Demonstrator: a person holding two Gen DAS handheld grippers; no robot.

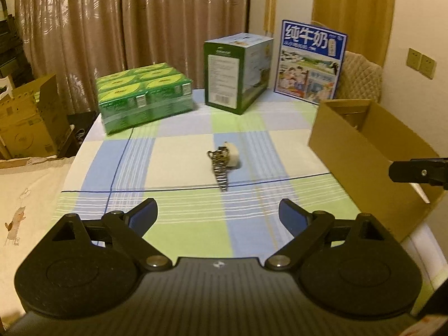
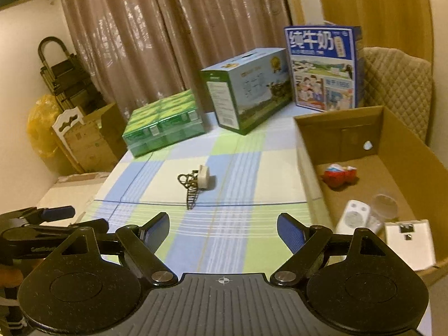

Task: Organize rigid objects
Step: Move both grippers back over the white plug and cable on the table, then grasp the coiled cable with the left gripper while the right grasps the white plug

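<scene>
A small white block with a striped strap (image 1: pixel 224 162) (image 2: pixel 199 180) lies alone in the middle of the checked tablecloth. My left gripper (image 1: pixel 218 218) hangs open above the cloth, short of the block, nothing between its fingers. My right gripper (image 2: pixel 223 231) is also open and empty, near the table's front. An open cardboard box (image 2: pixel 392 151) (image 1: pixel 364 145) stands at the right. Inside it lie a red toy (image 2: pixel 337 177), a white remote (image 2: pixel 352 217), a clear cup (image 2: pixel 385 205) and a white adapter (image 2: pixel 408 242). The right gripper's tip (image 1: pixel 417 171) shows at the left wrist view's right edge.
At the table's back stand a green pack of drink cartons (image 1: pixel 145 98), a green-and-white carton (image 1: pixel 238 72) and a blue milk box (image 1: pixel 310 61). A quilted chair back (image 1: pixel 361 75) rises behind the cardboard box. Cardboard boxes (image 1: pixel 28 123) sit on the floor left of the table.
</scene>
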